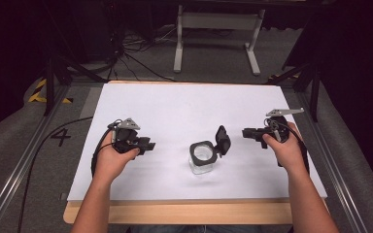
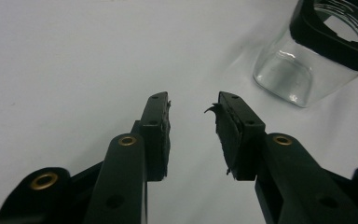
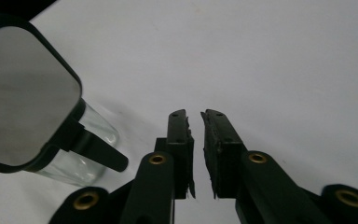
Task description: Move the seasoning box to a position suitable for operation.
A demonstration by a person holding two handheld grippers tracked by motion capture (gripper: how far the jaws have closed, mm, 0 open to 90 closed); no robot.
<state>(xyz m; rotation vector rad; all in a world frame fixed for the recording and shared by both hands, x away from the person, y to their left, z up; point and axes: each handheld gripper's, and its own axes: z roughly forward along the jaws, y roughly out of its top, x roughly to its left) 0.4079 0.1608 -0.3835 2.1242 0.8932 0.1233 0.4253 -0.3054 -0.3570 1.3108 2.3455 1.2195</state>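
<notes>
From the high view, a clear jar (image 1: 203,159) stands at the desk's (image 1: 175,107) middle, toward 6 o'clock, its hinged lid (image 1: 222,141) flipped up at the jar's 2 o'clock. The left gripper (image 1: 147,145) sits well off at its 9 o'clock, the right gripper (image 1: 249,132) at 3 o'clock.

In the left gripper view, the fingers (image 2: 157,122) are released, empty, jar (image 2: 307,56) at 1 o'clock.

In the right gripper view, the fingers (image 3: 179,140) are nearly clenched on nothing; the lid (image 3: 23,93) looms at 10 o'clock. Likely best: steady the glass from the left, press the lid gently.

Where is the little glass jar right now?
In the high view the glass jar, lid flipped open, stands on the white sheet near its front edge, between the left gripper and right gripper.
</notes>
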